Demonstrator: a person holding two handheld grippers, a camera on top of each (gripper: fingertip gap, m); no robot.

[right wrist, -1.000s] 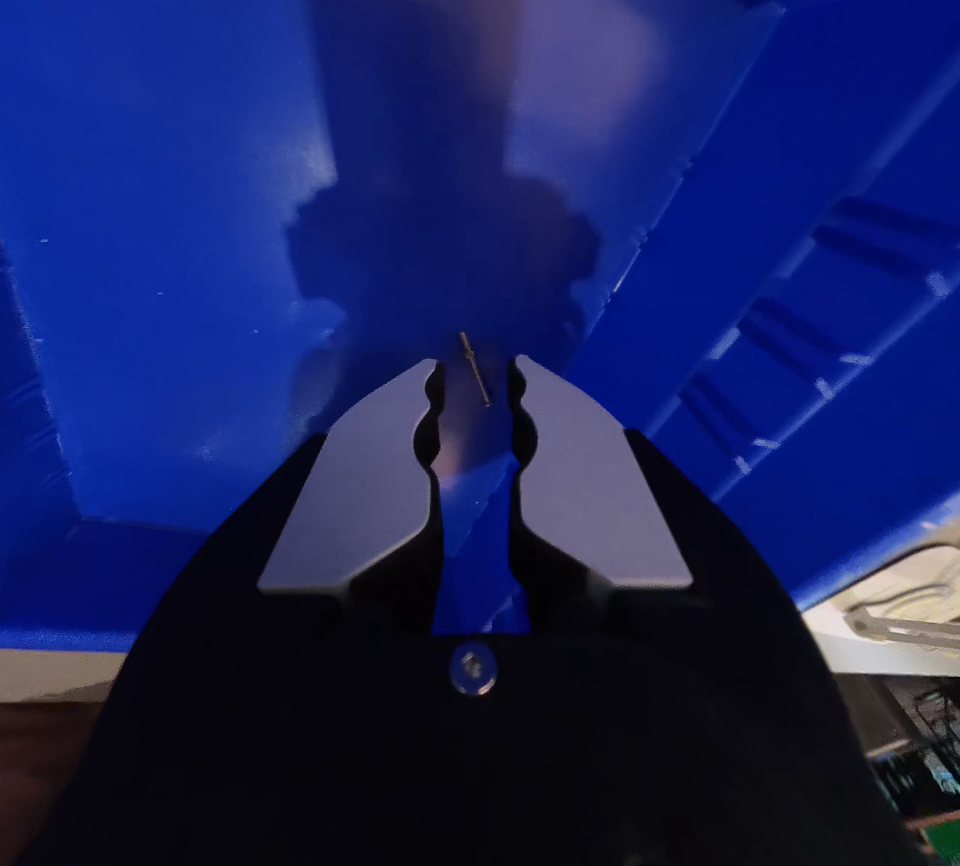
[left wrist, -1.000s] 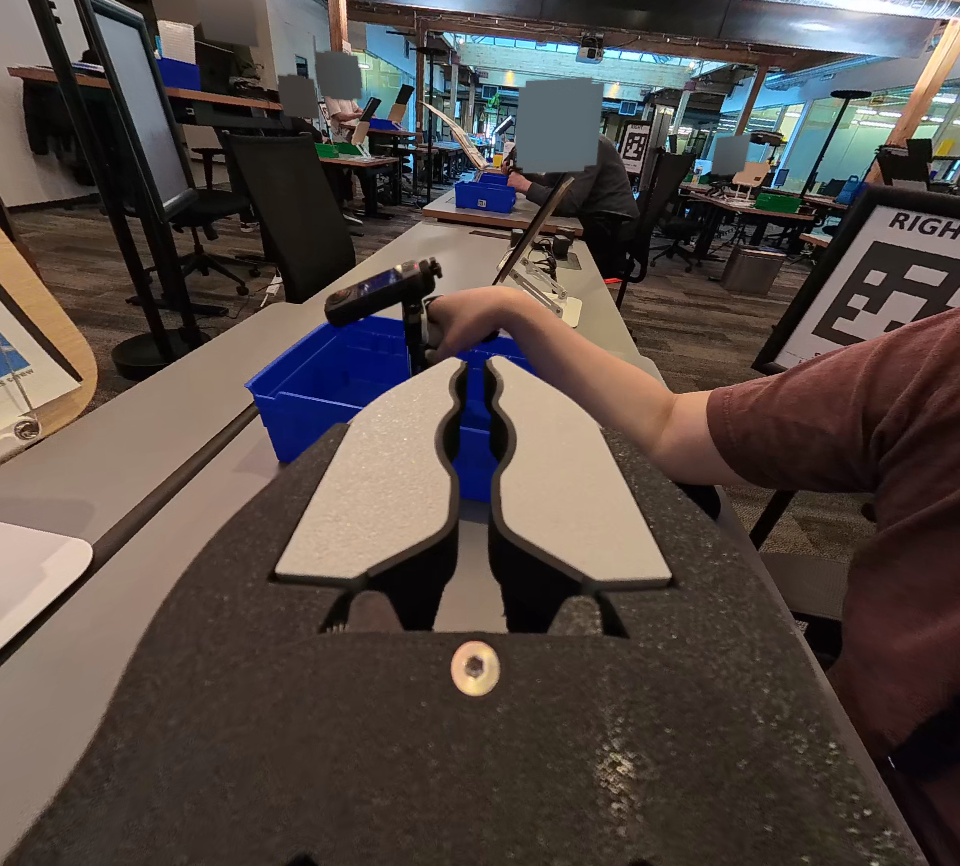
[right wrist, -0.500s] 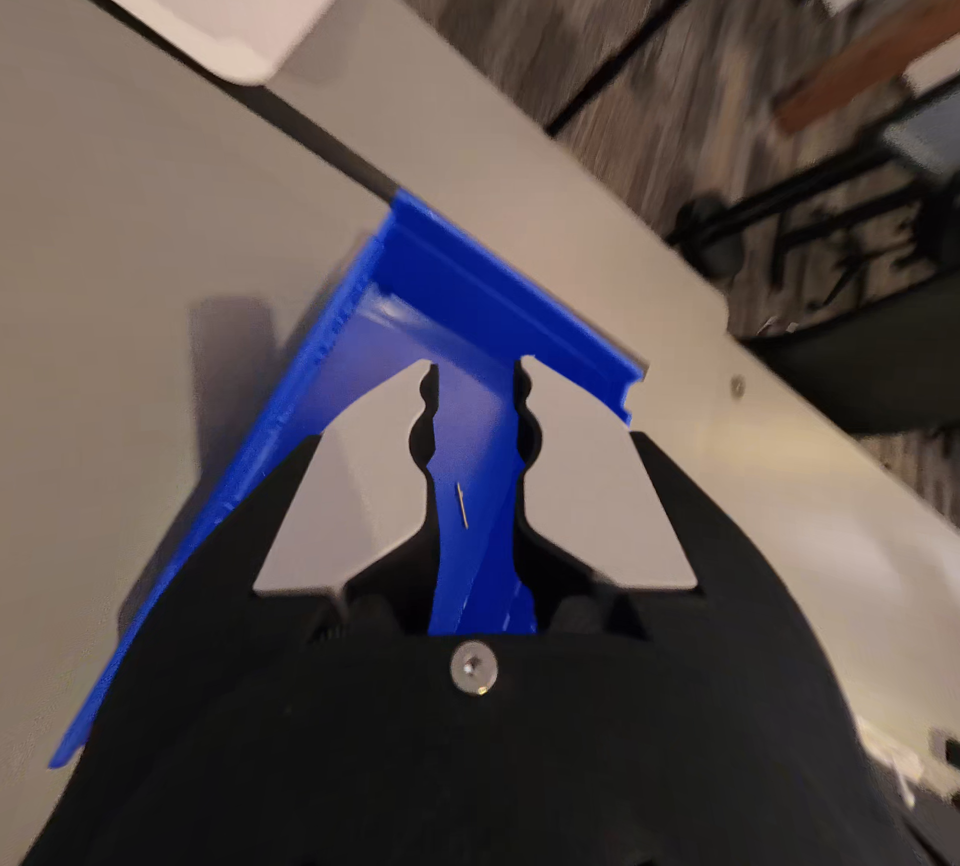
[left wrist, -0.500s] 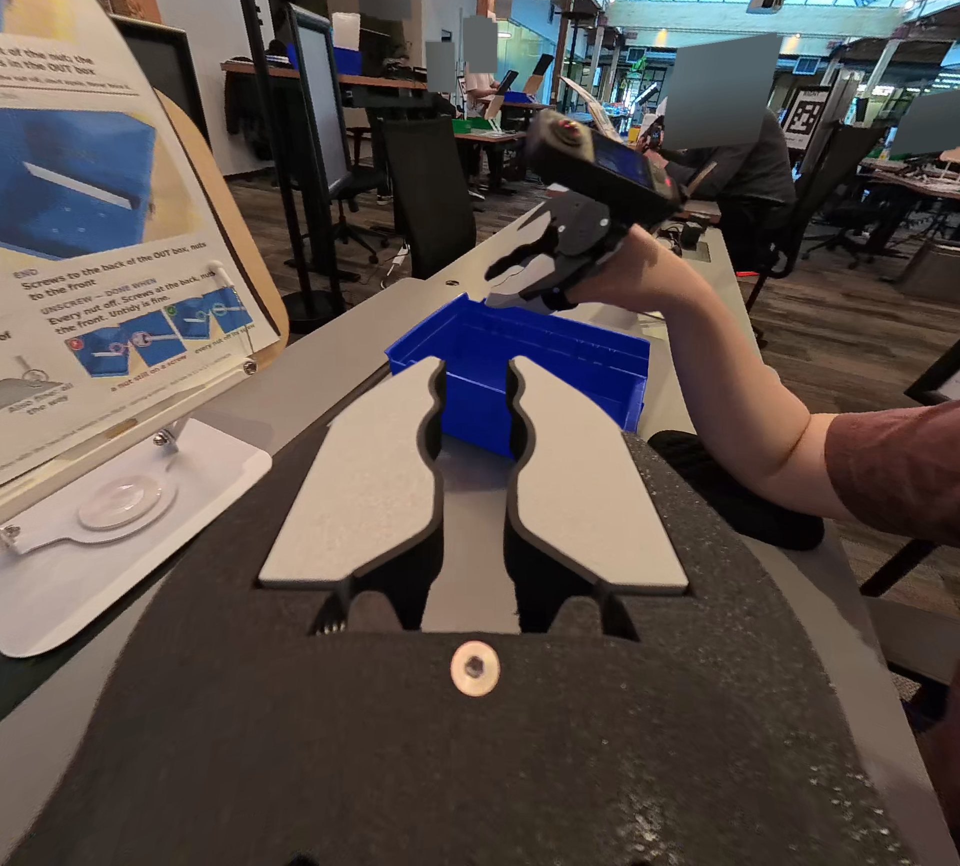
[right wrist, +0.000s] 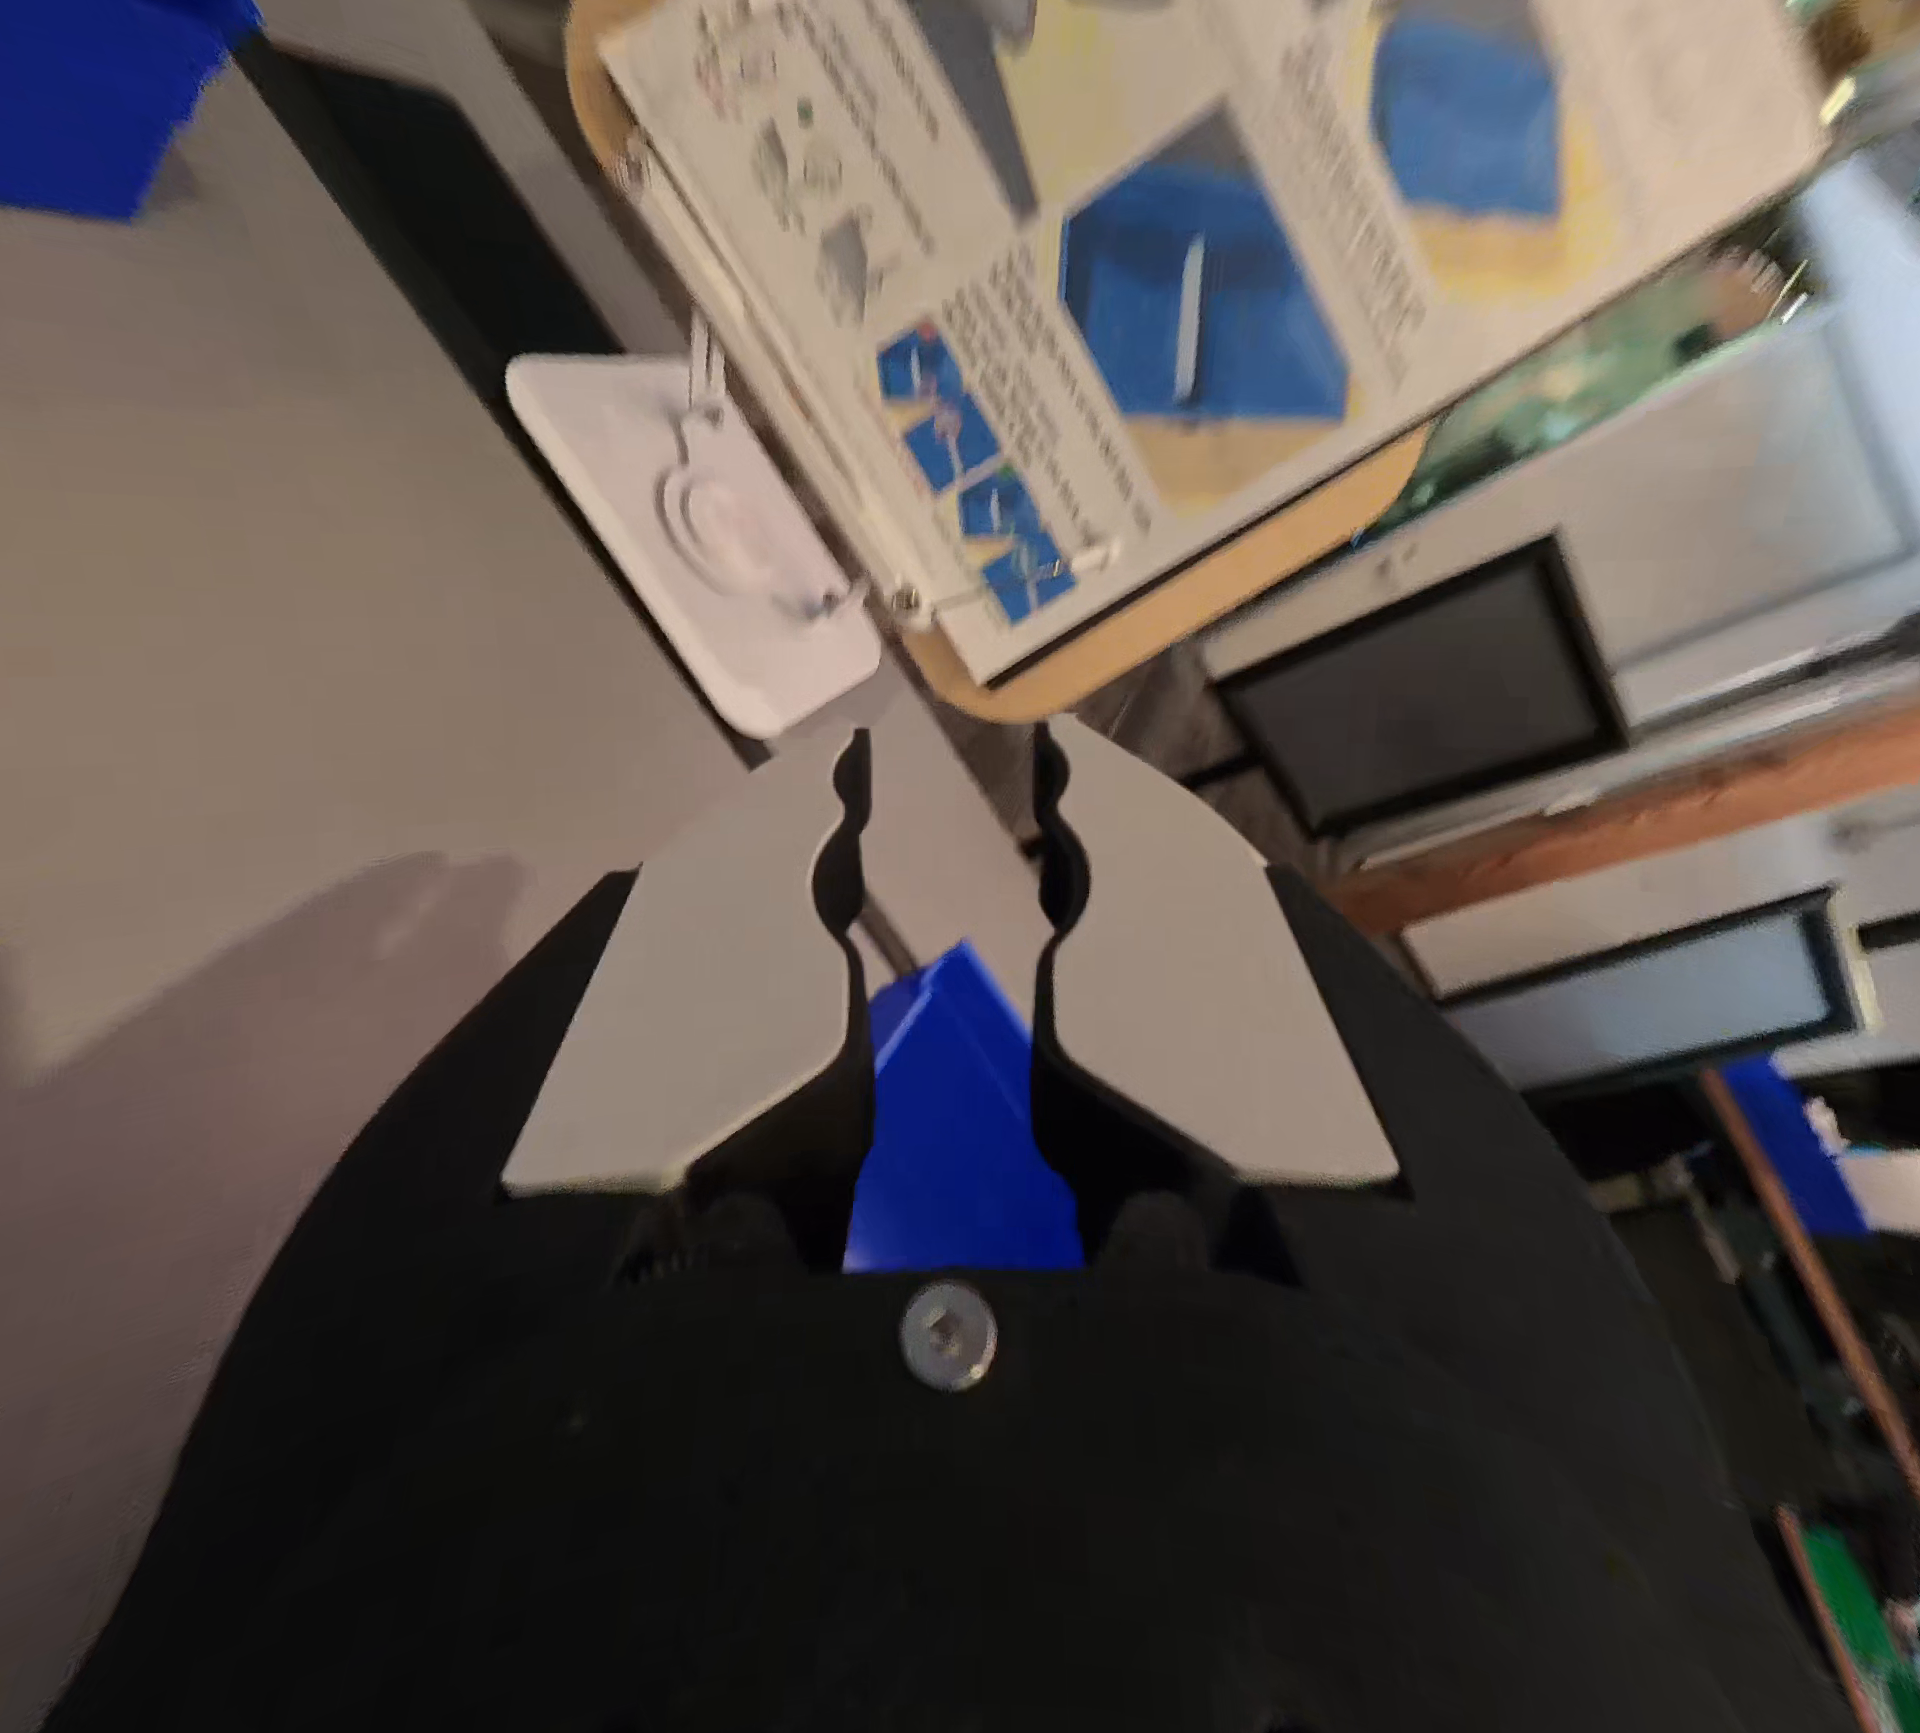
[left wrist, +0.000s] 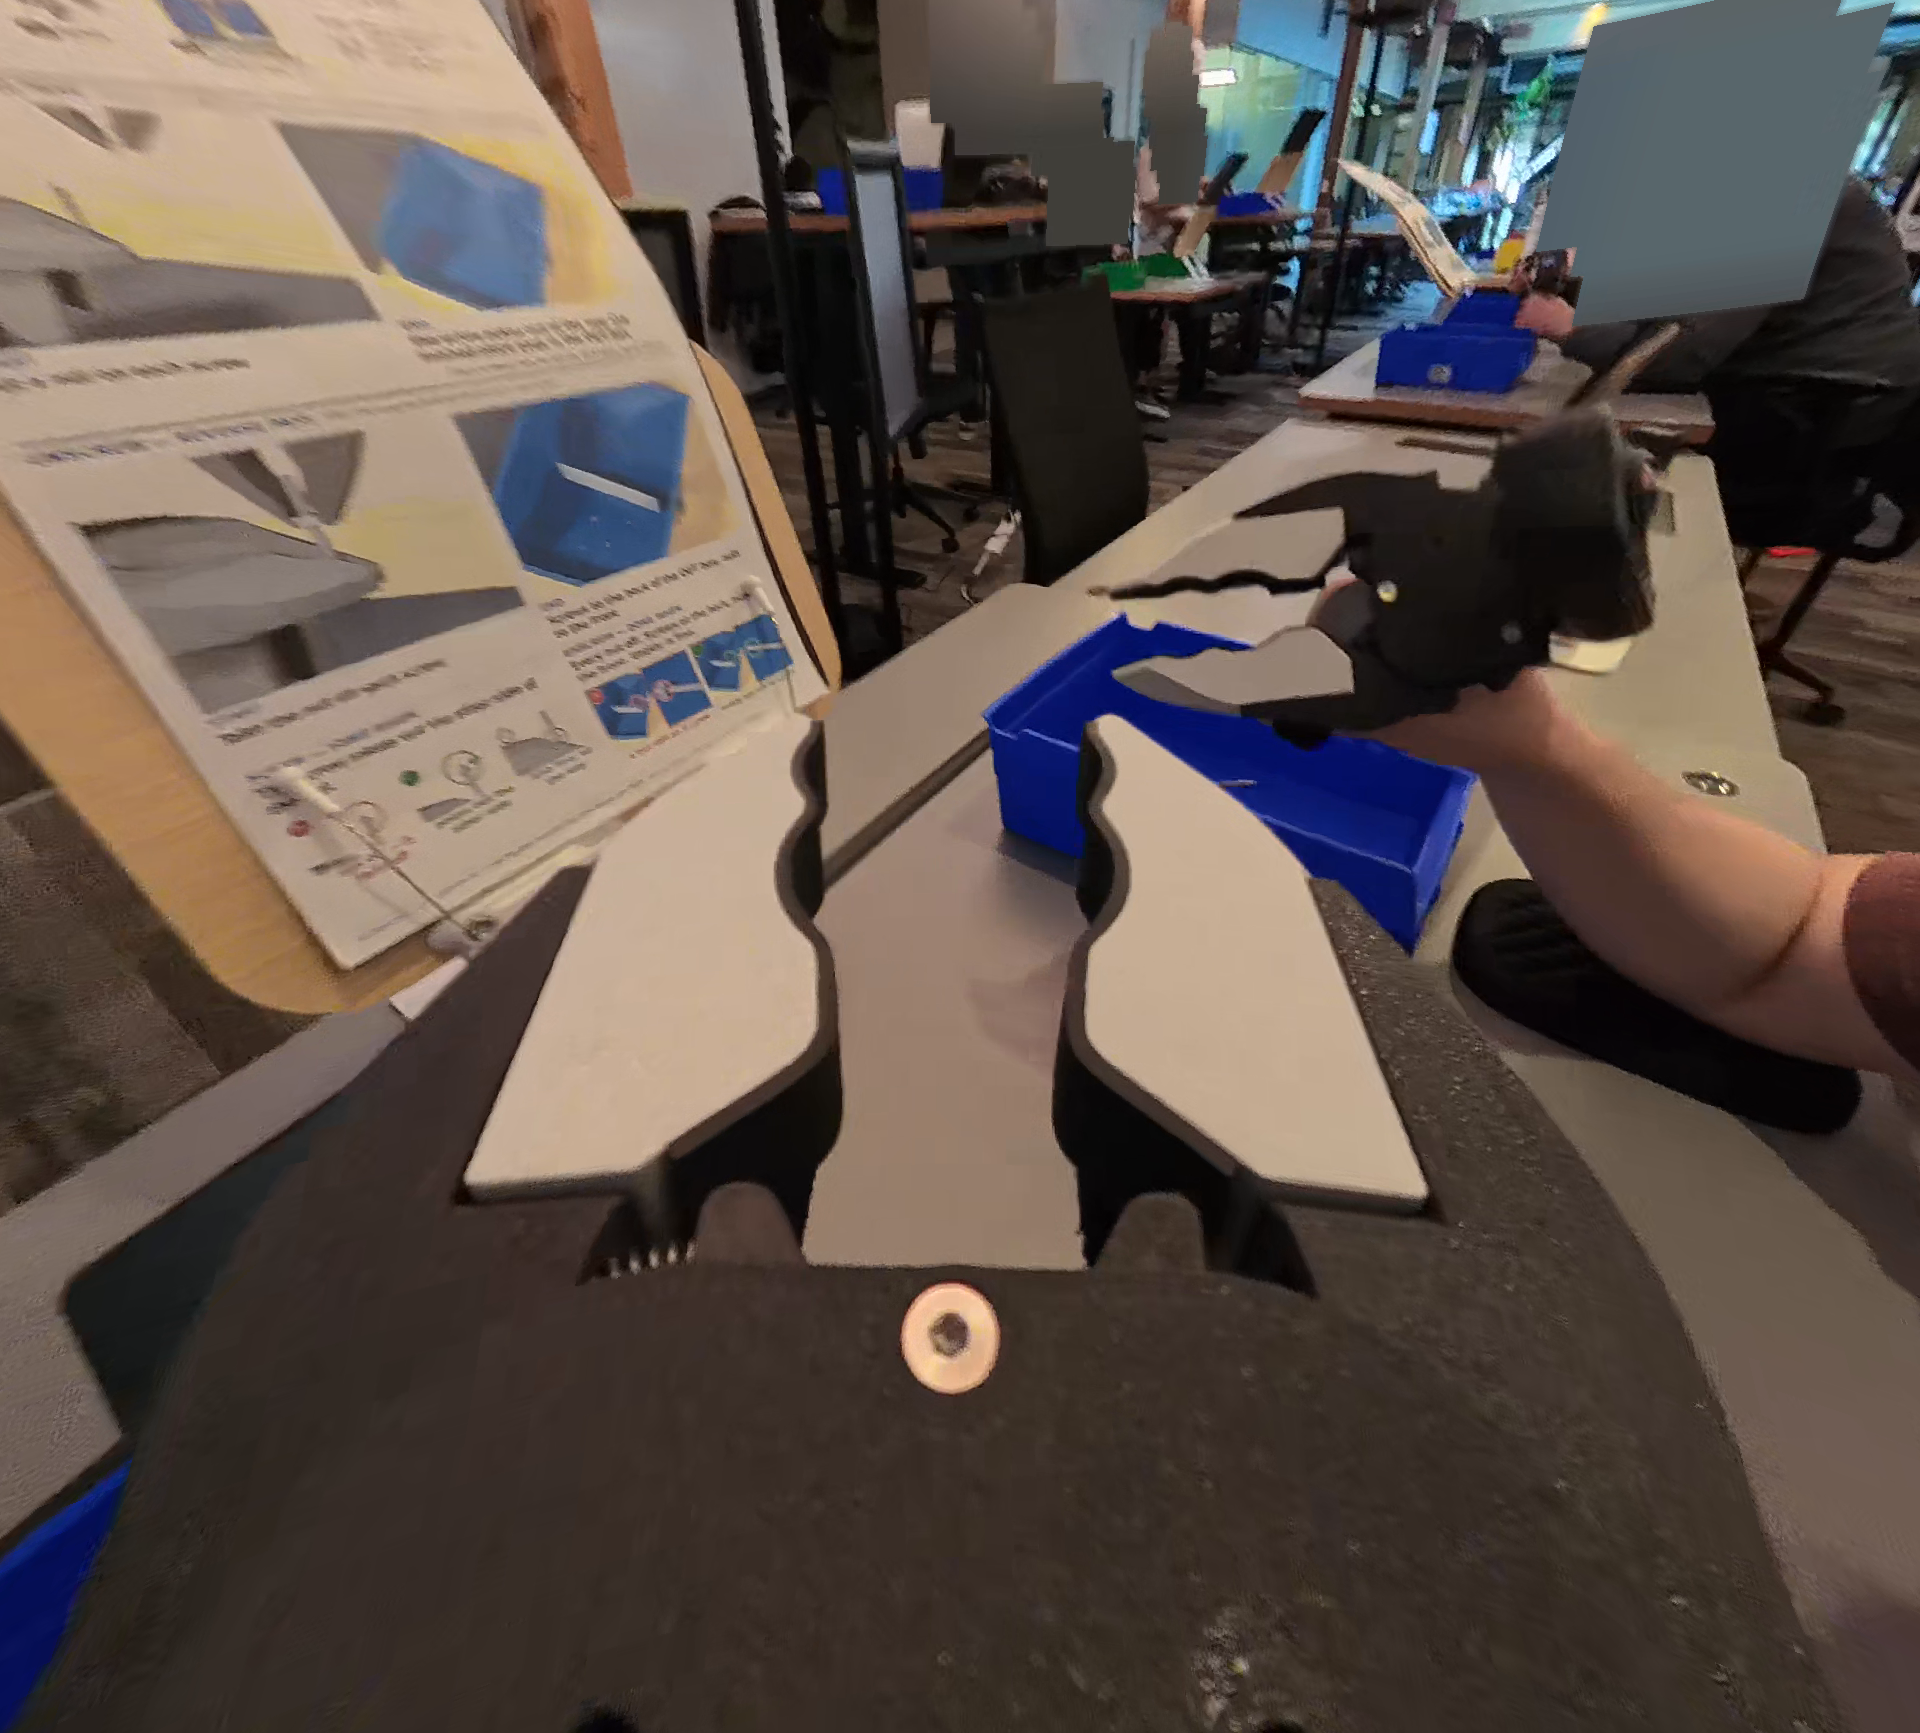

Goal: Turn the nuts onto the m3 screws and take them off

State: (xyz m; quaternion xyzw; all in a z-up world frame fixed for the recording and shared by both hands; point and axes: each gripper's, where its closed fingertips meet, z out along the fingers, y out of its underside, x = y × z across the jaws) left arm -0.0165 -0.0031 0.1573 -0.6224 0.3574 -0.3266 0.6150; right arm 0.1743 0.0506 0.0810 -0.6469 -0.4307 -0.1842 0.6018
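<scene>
A blue bin (left wrist: 1340,810) sits on the grey table (left wrist: 935,1060), with one thin screw (left wrist: 1240,782) lying inside it. My left gripper (left wrist: 945,748) is open and empty, low over the table just left of the bin. My right gripper (left wrist: 1117,634), held in a hand, hovers above the bin, tilted on its side, open and empty. In the right wrist view the right gripper (right wrist: 948,738) points at the instruction board, and a corner of the blue bin (right wrist: 956,1122) shows between its fingers. I see no nuts.
An instruction board (left wrist: 364,436) on a white base (right wrist: 707,530) stands at the table's left. A second blue bin (right wrist: 94,21) sits further along the table. A black pad (left wrist: 1642,1008) lies under the person's forearm. Chairs and desks stand beyond. There is about 20 centimeters between the tips of the two grippers.
My right gripper rose out of the blue bin, leaving the screw there, and swung toward the board. My left gripper opened wider and turned left.
</scene>
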